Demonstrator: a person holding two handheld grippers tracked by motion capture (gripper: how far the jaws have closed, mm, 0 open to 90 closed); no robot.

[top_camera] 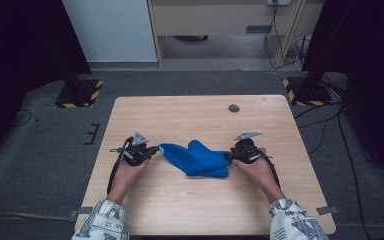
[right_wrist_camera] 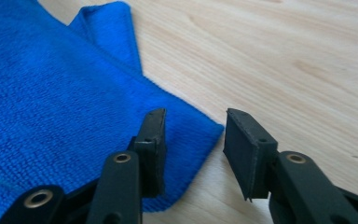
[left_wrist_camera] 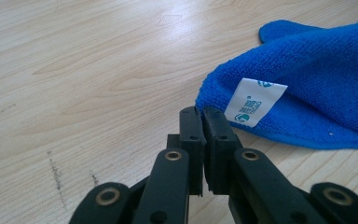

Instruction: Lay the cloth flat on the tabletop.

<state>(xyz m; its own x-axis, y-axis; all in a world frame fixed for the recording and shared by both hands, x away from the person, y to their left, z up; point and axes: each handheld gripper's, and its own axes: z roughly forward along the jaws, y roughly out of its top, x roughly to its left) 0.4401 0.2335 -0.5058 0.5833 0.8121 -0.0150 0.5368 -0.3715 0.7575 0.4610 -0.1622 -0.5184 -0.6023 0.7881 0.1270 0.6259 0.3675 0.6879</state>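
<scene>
At the near edge of the tabletop (top_camera: pixel 180 210), two patterned sleeves came in from below, each forearm angling inward toward the middle of the light wood surface. The left hand (top_camera: pixel 126 171) gripped its tool with the left claw (top_camera: pixel 155 149) pointing rightward; the right hand (top_camera: pixel 256 167) mirrored it, the right claw (top_camera: pixel 228 156) pointing leftward. Between them lay a blue cloth (top_camera: pixel 197 159), rumpled and partly folded over itself, roughly at the tabletop's centre.

From the left gripper view, the left claw (left_wrist_camera: pixel 202 112) was clenched — its two black jaws pressed flat together, their tips just at the cloth's (left_wrist_camera: pixel 307 88) nearest corner. Whether any fabric was pinched between them could not be told. A white label (left_wrist_camera: pixel 254 101) with teal print hung off that corner.

From the right gripper view, the right claw (right_wrist_camera: pixel 193 116) stood released, jaws well apart, one over the cloth's (right_wrist_camera: pixel 51 102) hemmed corner and the other over bare wood.

Farther off, a small dark round mark (top_camera: pixel 234 108) sat near the tabletop's far edge.
</scene>
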